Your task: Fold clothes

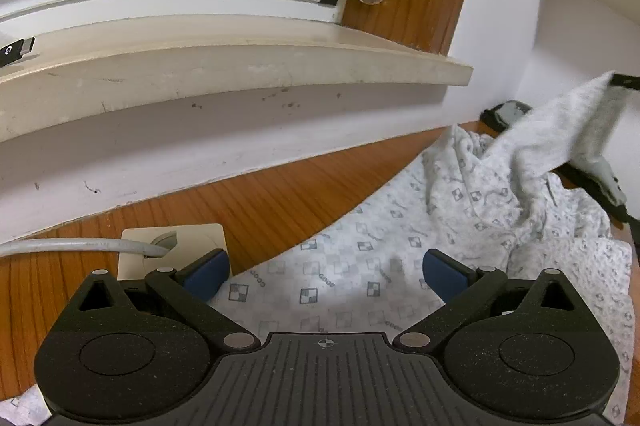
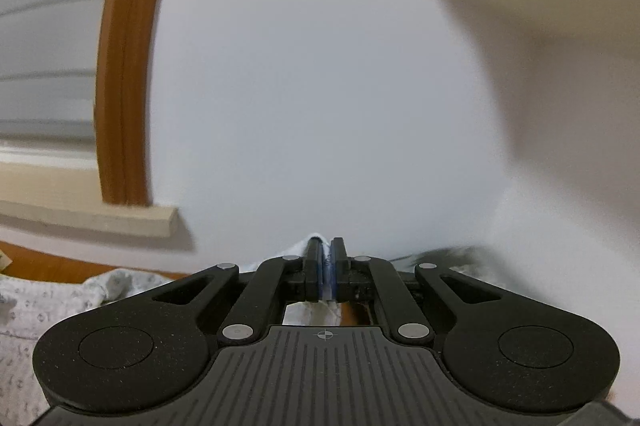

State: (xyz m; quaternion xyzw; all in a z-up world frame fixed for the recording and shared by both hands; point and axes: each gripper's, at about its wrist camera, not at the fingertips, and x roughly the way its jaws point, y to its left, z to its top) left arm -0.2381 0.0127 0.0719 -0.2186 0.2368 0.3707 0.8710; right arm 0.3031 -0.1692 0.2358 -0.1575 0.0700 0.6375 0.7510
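Garment (image 1: 400,266) on table (image 1: 280,193), below windowsill (image 1: 240,65)

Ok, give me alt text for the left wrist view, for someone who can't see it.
The open left claw hovers over a white patterned garment spread on a wooden table. At the right edge, the right claw lifts a corner of the cloth. Behind are a window sill, a wall and a cable plugged into a socket.

Even light; right view motion-blurred.
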